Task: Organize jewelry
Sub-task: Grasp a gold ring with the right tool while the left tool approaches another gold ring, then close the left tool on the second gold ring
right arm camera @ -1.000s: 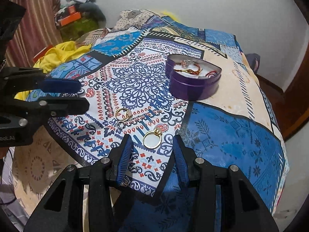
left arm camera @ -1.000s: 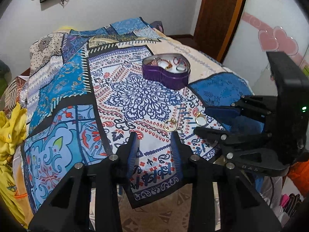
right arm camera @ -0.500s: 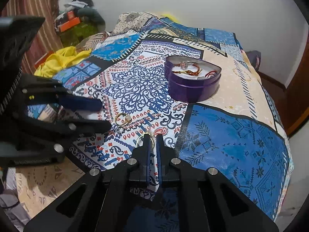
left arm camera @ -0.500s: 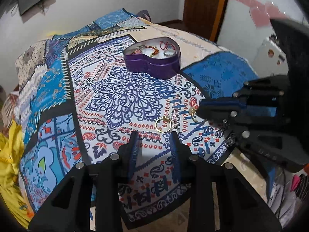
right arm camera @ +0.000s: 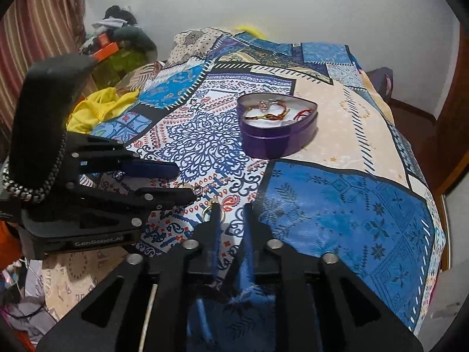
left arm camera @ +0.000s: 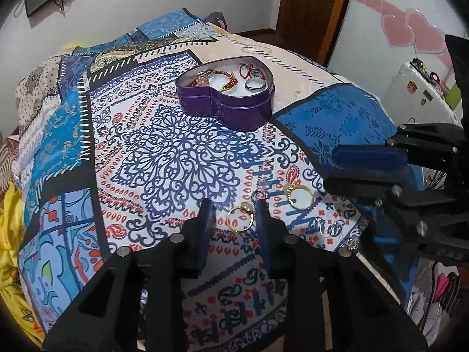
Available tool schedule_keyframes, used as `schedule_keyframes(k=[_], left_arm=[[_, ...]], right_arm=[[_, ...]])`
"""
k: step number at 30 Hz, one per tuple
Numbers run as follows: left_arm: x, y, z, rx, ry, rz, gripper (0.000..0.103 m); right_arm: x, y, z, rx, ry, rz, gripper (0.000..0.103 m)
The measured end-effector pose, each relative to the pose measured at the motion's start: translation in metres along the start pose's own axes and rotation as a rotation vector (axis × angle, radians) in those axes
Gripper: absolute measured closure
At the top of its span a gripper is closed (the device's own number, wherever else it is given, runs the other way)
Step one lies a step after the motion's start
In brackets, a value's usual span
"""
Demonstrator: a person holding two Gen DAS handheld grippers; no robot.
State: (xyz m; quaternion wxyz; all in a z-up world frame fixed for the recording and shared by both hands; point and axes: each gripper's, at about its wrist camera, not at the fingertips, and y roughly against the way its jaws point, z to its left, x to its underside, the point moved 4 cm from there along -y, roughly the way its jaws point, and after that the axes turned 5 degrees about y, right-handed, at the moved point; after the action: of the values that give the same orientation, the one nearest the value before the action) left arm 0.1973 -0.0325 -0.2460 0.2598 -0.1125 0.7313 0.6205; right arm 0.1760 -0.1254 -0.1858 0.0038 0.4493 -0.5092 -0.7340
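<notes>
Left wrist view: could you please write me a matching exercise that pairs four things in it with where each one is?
Things:
1. purple heart-shaped metal tin
2. nearer gold ring
3. crumpled yellow cloth
4. pink heart shapes

Places:
A. on the white panel, upper right
B. at the picture's left edge
C. near end of the patterned bedspread
D. farther up the bedspread, bracelets inside

Pairs: 1-D, 2-C, 3-B, 4-A
</notes>
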Motion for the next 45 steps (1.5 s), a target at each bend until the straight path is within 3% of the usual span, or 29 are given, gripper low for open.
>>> schedule_keyframes(k=[3, 6, 8, 17, 20, 22, 24, 32, 45], left_arm=[[0.001, 0.001, -0.001, -0.005, -0.001, -0.012, 0.086], [0.002, 0.004, -0.002, -0.013, -0.002, -0.02, 0.088], [0.003, 0.007, 0.0, -0.009, 0.009, -0.025, 0.095], [0.009, 0.024, 0.011, -0.012, 0.047, -0.043, 0.095], [0.01, 0.029, 0.013, -0.014, 0.054, -0.045, 0.094], [0.012, 0.031, 0.013, -0.016, 0.051, -0.044, 0.087], [0.015, 0.032, 0.012, -0.017, 0.044, -0.047, 0.082], [0.02, 0.038, 0.006, -0.048, 0.007, -0.056, 0.079], [0.002, 0.01, 0.013, 0.041, 0.114, 0.012, 0.079]], right_arm=[[0.001, 0.002, 0.0, 0.004, -0.006, -0.006, 0.069], [0.003, -0.002, 0.005, 0.002, 0.012, 0.008, 0.069], [0.004, -0.005, 0.008, 0.004, 0.027, 0.019, 0.069], [0.005, -0.023, 0.023, 0.053, 0.107, 0.042, 0.069], [0.003, -0.026, 0.023, 0.054, 0.115, 0.038, 0.073], [0.002, -0.029, 0.024, 0.058, 0.123, 0.039, 0.086], [0.002, -0.028, 0.024, 0.054, 0.119, 0.038, 0.086], [0.002, -0.022, 0.02, 0.043, 0.082, 0.02, 0.086], [-0.007, 0.001, 0.002, 0.057, 0.021, -0.046, 0.086]])
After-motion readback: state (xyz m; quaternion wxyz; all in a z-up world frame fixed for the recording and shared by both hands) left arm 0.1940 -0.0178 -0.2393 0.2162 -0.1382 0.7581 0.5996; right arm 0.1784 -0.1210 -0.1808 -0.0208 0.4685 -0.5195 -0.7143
